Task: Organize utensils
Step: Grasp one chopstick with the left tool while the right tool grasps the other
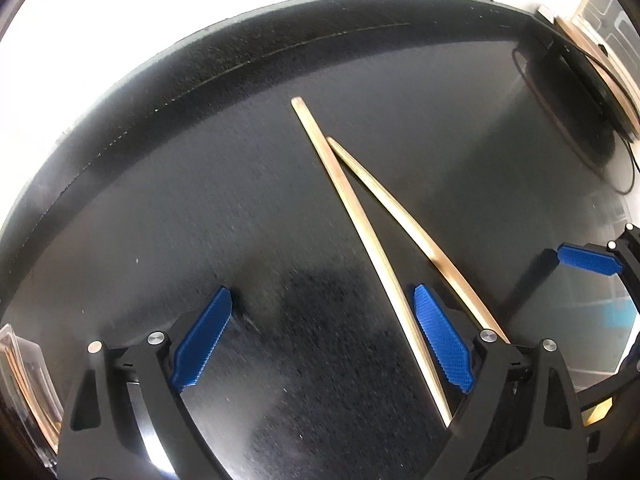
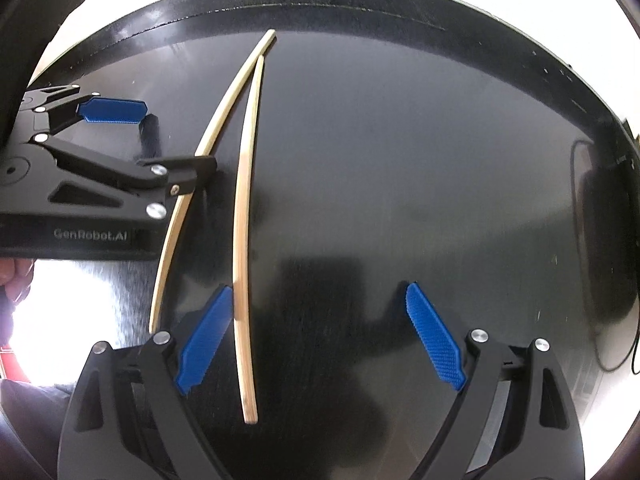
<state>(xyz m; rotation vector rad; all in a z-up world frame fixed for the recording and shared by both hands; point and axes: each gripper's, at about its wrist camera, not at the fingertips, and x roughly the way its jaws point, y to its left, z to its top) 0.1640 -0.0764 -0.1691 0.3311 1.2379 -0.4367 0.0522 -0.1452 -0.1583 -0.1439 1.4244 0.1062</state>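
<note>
Two pale wooden chopsticks lie on the black table, touching near their far ends and spreading apart toward me. In the left wrist view one chopstick runs just inside the right pad, the other chopstick passes outside it. My left gripper is open and empty, low over the table. In the right wrist view my right gripper is open, and one chopstick lies between its pads beside the left pad. The other chopstick lies partly under the left gripper.
The black table has a curved far edge against a bright white background. A clear plastic container sits at the lower left. A dark round object with a cable lies at the far right. The right gripper's pad shows at the right.
</note>
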